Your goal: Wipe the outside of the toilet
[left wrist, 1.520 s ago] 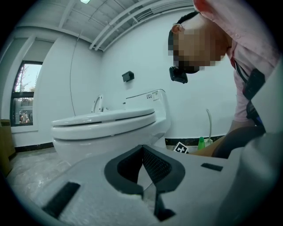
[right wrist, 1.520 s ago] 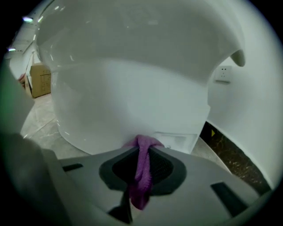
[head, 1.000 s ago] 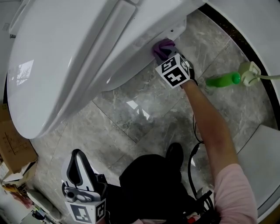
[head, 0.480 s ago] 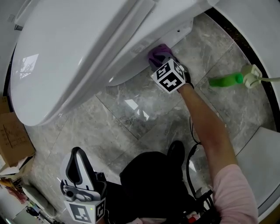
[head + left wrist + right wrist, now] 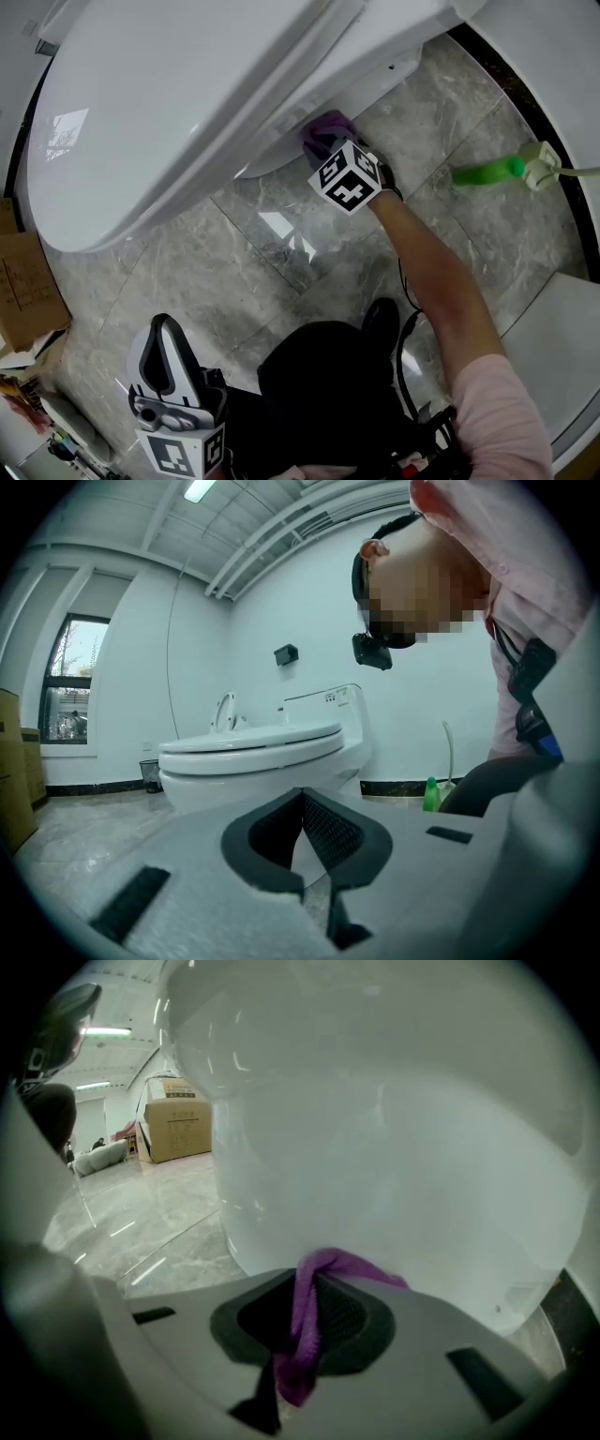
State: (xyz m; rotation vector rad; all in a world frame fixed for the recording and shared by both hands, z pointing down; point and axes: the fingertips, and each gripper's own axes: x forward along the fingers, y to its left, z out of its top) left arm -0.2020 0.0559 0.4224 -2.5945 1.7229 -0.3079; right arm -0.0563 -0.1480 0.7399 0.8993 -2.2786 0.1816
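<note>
At the far left a cardboard box [image 5: 26,295] is sitting on the marble floor [image 5: 281,272], playing no part in the work. The left gripper [image 5: 167,356] is hanging low beside the person's legs, well apart from the toilet [image 5: 169,112]. In the left gripper view its fingers [image 5: 328,829] are pressing together at the tips with nothing between them, and the toilet [image 5: 262,752] is standing some way off across the floor.

Moving right, the change is all at the bowl's lower flank. Over the last second the right gripper [image 5: 336,150] has been sliding along the underside of the bowl. It is moving away from the small notch in the base and toward the toilet's front, and it is dragging the purple cloth [image 5: 325,129] with it. The cloth is touching the white porcelain just under the overhang of the seat. In the right gripper view the fingers [image 5: 342,1321] are clamping shut on the purple cloth [image 5: 302,1335]. One fold is bunching out ahead of them against the curved wall of the toilet [image 5: 394,1129].

This looks like a wiping stroke in mid-pass. The stretch nearer the rear is probably covered already, while the front curve and the far side are likely still waiting. Keeping the cloth pressed flat as the surface curves will be the delicate part, since only a narrow fold is making contact.

Farthest right, a green bottle [image 5: 483,172] is lying on the floor, near the arm but untouched.
</note>
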